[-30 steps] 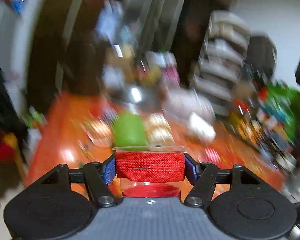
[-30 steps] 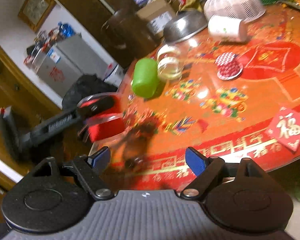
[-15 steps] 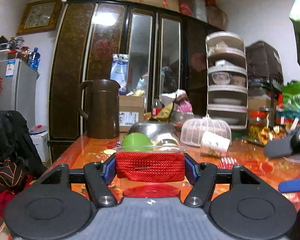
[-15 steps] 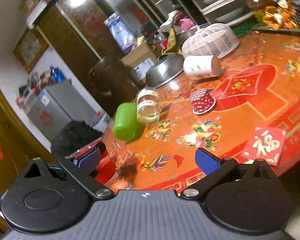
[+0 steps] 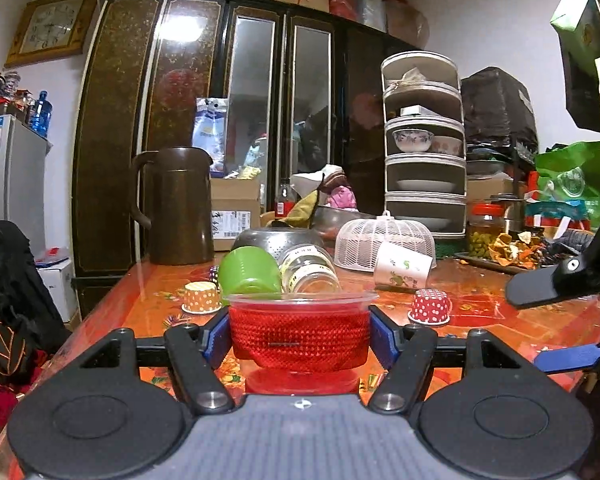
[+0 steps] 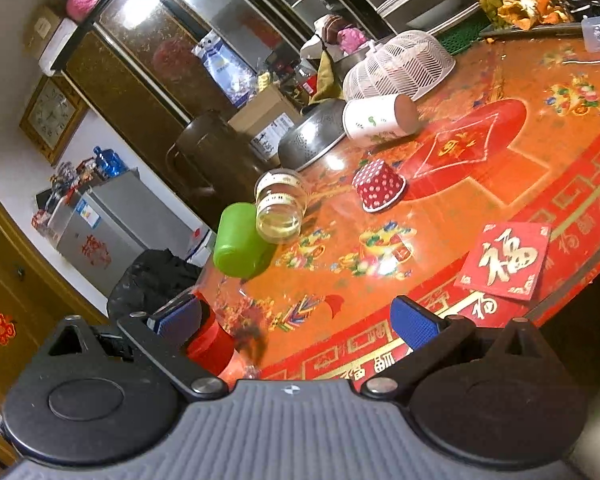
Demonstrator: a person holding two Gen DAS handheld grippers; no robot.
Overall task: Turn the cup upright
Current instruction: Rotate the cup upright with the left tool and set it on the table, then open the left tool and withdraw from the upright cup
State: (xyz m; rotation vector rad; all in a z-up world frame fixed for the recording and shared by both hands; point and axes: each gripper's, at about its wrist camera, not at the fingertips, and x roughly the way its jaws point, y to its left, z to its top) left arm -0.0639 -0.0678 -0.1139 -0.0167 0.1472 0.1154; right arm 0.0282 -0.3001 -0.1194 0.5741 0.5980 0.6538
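Both blue pads of the left gripper clench a clear plastic cup with red mesh, seemingly upright, between them; the right gripper gapes wide.

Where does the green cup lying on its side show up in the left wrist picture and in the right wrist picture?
Left wrist view: the green cup lies centre, just left of the middle, behind the clear cup's rim.
Right wrist view: the green cup is left of centre, at the table's far-left edge.
Shared landmark: the glass jar on its side, right beside it.
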